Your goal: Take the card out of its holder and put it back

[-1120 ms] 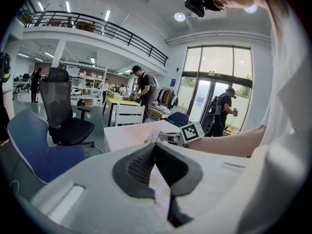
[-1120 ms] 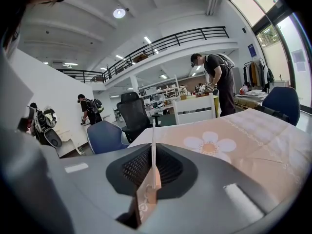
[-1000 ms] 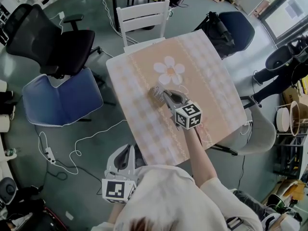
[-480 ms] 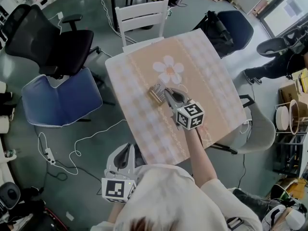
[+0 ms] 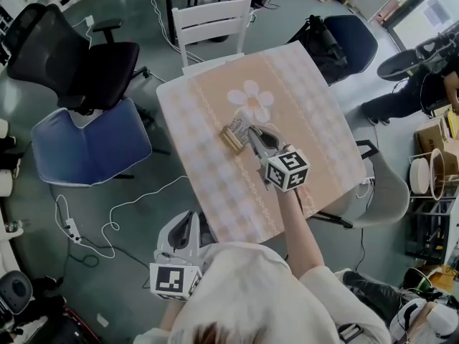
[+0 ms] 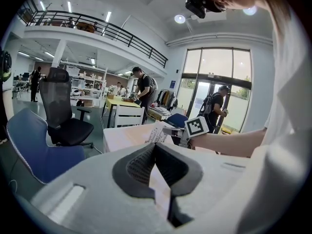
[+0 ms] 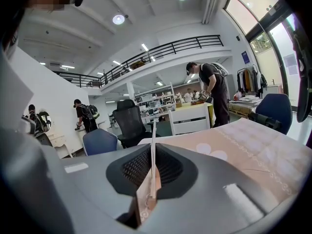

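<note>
right gripper [image 5: 252, 136]: clamped on the card [image 5: 239, 125] | card: just beside the holder [image 5: 230, 139], can't really tell if it's fully out | left gripper [image 5: 188, 224]: jaws together, nothing in them, well away from the holder, off the table [image 5: 308, 113]

Your table [image 5: 208, 181] is square and covered in a peach check, with a white flower print [image 5: 252, 101] toward its far edge. A white slatted chair [image 5: 213, 21] stands against the far side. To your left, a blue padded chair [image 5: 90, 145] sits near the table, with a black office chair [image 5: 82, 59] just beyond it. A dark blue chair [image 5: 356, 43] stands off the far right corner and a grey chair [image 5: 393, 196] at the right edge. A white cable [image 5: 125, 210] trails across the floor on your left to a power strip [image 5: 72, 229].
</note>
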